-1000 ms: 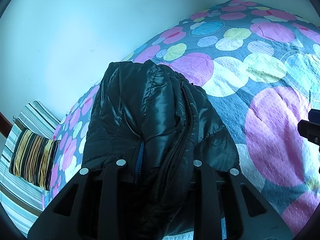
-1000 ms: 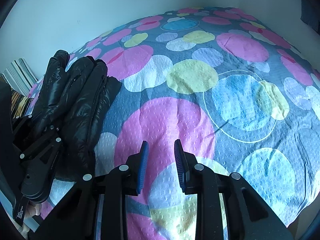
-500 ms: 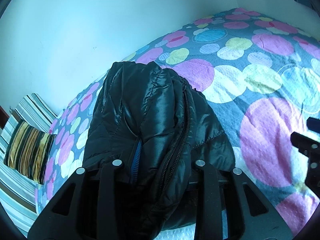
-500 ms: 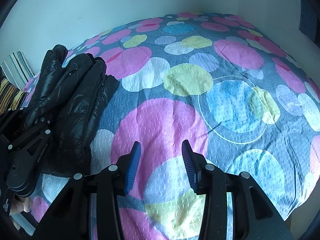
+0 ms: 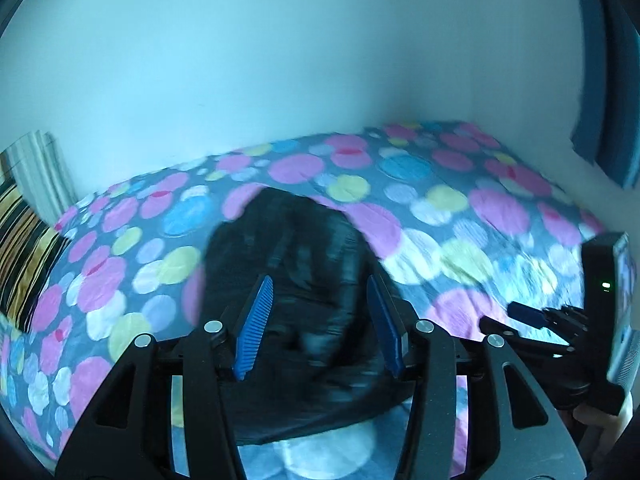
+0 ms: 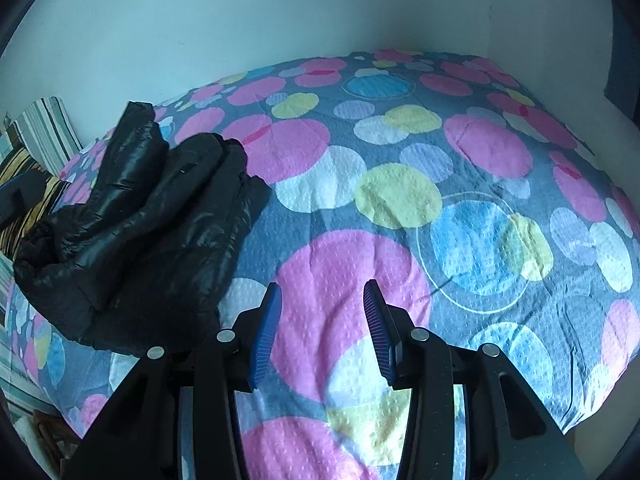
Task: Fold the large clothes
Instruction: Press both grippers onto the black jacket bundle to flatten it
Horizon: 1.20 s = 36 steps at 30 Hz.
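Note:
A shiny black puffer jacket (image 6: 152, 216) lies folded in a bundle on the left side of the bed. In the left wrist view the jacket (image 5: 304, 256) is blurred and sits just beyond my left gripper (image 5: 320, 292), which is open and empty above it. My right gripper (image 6: 322, 300) is open and empty, held over the bedspread to the right of the jacket. The right gripper also shows at the right edge of the left wrist view (image 5: 528, 314).
The bed is covered by a grey bedspread (image 6: 440, 168) with pink, yellow and blue circles. Striped pillows (image 6: 40, 136) lie at the left end. White walls run behind the bed, and a dark blue curtain (image 5: 608, 60) hangs at the right.
My left gripper let go of the jacket, opened and pulled back and up; the jacket now lies on the bed. My right gripper opened wider and drew back slightly.

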Motion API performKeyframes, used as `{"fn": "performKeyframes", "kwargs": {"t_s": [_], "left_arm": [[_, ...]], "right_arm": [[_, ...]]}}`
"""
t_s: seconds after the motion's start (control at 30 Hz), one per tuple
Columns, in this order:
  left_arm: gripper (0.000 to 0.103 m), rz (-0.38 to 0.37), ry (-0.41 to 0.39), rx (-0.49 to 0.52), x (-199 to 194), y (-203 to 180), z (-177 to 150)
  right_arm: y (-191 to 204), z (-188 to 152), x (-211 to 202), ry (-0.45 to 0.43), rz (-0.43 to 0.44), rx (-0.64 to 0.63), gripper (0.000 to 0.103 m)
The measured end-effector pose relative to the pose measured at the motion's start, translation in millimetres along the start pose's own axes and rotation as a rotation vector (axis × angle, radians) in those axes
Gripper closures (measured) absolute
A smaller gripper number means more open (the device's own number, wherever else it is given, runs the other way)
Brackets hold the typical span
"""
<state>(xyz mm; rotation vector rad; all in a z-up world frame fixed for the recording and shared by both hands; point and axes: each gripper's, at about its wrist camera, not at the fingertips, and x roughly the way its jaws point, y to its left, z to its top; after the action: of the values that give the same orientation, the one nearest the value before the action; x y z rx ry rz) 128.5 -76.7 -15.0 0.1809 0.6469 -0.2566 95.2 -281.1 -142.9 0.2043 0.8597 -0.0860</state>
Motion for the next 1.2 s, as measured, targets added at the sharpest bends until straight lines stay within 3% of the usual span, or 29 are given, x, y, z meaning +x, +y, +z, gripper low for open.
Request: {"fn": "performKeyframes", "kwargs": {"t_s": [0.23,0.43,0.57,0.6,0.7,0.77,0.97,1.2], "left_arm": [[0.054,0.120,0.083,-0.150,42.1,113.4,-6.7],[0.056,0.103,0.136,-0.237,84.4,163.0,-15.8],[0.056,0.058,0.158,-0.213,110.8,161.4,-18.5],[0.056,0.043,0.166,-0.210,116.4,159.7,-19.6],[0.057,-0.042,0.200,-0.205,135.4,149.1,-25.0],[0.063,-0.077,0.226,-0.181,147.4,137.9,-30.0],[0.069,-0.116,0.252,-0.140,163.9,112.6,-29.7],[0.070,-0.081,0.274,-0.057,175.2,82.4,-27.3]], "right_arm": [[63.2,46.3,-12.7,-0.064,0.109,-0.128,0.060],[123.8,89.2,-1.8,-0.092,0.160,-0.258,0.061],[148.5,103.4,22.8,-0.046,0.171,-0.308,0.062],[152.5,105.9,33.5,-0.023,0.158,-0.324,0.066],[146.8,105.8,59.0,0.027,0.106,-0.340,0.068],[135.7,104.8,74.5,0.072,0.091,-0.329,0.068],[106.2,90.8,115.3,0.185,0.076,-0.292,0.068],[81.0,77.8,141.0,0.243,0.127,-0.209,0.067]]}}
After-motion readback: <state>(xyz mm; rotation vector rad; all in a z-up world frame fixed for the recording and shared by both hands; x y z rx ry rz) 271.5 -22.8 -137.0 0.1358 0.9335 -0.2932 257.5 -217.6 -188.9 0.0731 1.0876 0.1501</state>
